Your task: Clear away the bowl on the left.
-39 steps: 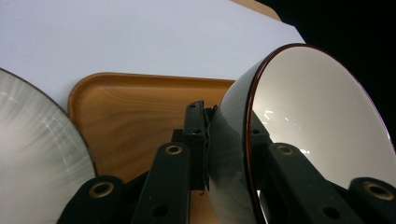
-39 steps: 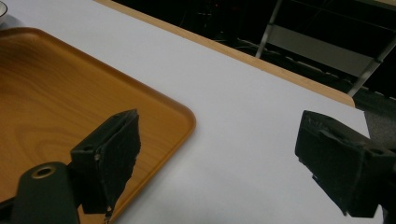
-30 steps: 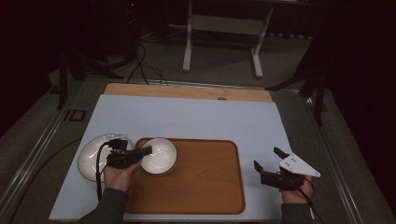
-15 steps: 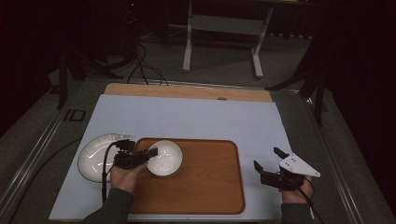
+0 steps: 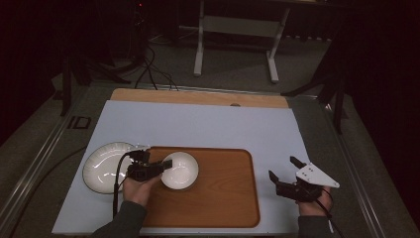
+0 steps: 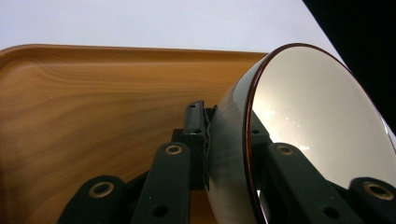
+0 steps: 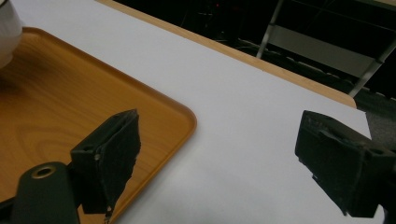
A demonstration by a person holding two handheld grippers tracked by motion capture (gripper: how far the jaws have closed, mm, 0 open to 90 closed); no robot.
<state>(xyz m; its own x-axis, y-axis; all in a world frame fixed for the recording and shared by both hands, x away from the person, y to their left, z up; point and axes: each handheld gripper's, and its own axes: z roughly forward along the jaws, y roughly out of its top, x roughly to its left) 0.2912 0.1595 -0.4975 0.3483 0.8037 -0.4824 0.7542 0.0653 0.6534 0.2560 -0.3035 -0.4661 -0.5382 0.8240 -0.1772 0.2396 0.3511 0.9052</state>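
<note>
A small white bowl (image 5: 181, 170) with a dark rim hangs over the left part of the wooden tray (image 5: 223, 198). My left gripper (image 5: 164, 164) is shut on the bowl's left rim, one jaw inside and one outside. In the left gripper view the bowl (image 6: 299, 126) is tilted, its wall pinched between the jaws, with the tray (image 6: 84, 107) behind it. My right gripper (image 5: 285, 169) stands open over the white mat right of the tray, nothing between its fingers (image 7: 112, 154). The bowl's edge (image 7: 8, 32) peeks in at the top left of the right gripper view.
A larger white plate (image 5: 104, 166) lies on the white mat (image 5: 208, 124) just left of the tray. A wooden table strip (image 5: 198, 97) runs along the mat's far edge. A metal stand (image 5: 235, 39) and cables are on the dark floor beyond.
My left gripper has carried the bowl to the right, away from the plate and farther over the tray. The right gripper has stayed where it was.
</note>
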